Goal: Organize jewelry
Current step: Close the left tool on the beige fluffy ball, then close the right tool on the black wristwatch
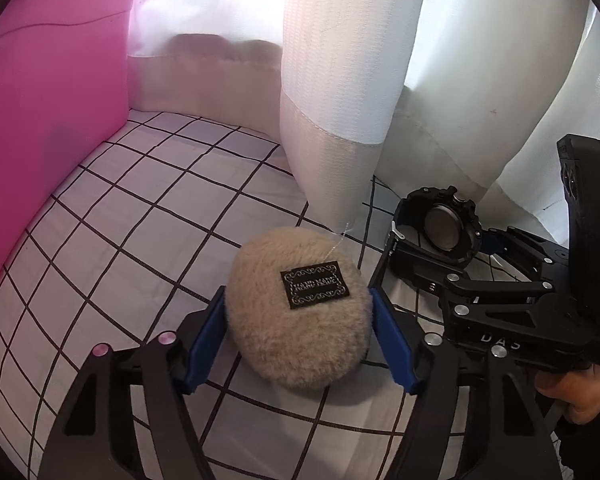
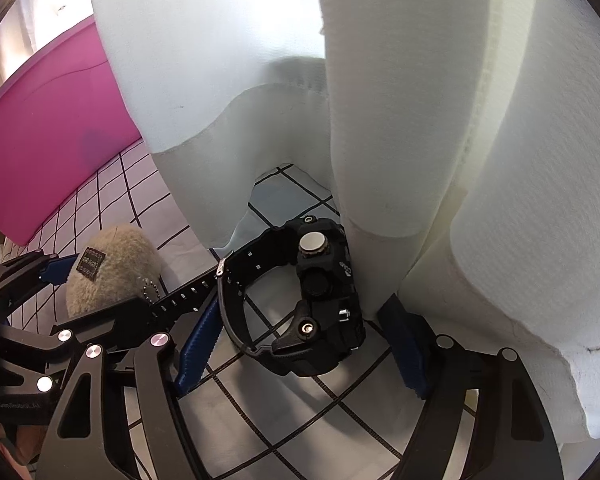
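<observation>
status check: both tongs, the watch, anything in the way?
Left tongs clamped on the fluffy beige pouch. Right tongs open, straddling the black watch on the grid cloth. White curtain hangs right behind watch; tight.

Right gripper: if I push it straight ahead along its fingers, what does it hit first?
Most likely the black watch, which already lies between the open fingers of the right gripper. Just beyond it hangs the white curtain; depth there is hard to judge.

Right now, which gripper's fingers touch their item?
The left gripper: blue pads press the furry pouch. The right gripper brackets the black watch, gaps showing.
</observation>
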`<state>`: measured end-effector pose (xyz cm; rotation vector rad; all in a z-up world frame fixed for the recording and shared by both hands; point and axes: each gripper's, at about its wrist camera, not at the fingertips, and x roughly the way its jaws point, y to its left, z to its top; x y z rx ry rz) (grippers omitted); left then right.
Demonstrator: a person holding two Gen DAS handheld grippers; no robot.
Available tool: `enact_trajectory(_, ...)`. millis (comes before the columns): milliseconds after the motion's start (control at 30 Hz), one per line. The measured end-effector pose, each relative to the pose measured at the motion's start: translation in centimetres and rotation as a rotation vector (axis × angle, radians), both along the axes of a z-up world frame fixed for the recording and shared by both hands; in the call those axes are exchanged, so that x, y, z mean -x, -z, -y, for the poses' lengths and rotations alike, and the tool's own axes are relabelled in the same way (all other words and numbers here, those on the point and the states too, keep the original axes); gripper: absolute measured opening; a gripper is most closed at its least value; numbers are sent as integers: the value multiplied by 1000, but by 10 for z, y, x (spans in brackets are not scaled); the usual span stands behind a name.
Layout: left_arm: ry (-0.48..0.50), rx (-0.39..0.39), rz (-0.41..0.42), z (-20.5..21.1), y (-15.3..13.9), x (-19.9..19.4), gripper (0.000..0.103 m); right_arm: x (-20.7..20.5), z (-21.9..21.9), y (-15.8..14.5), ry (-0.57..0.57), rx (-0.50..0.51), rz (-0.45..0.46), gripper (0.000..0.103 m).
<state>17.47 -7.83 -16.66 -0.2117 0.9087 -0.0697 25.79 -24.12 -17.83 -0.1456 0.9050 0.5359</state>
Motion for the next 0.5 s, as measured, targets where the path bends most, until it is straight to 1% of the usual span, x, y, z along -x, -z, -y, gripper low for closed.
enact_trajectory(33, 3, 8, 0, 0, -1, 1, 60, 2, 0, -1, -1, -3, 1, 66)
enact_trajectory(133, 12, 30, 4, -4, -3, 4, 55, 5, -1, 0, 0, -26, -8, 65)
enact_trajectory(233, 15, 27, 18, -7, -7, 9, 53, 10, 3, -1, 1, -54, -11, 65)
enact_trajectory(500, -6, 48, 33, -28, -21, 32, 53, 30, 15, -10, 41, -122, -14, 63)
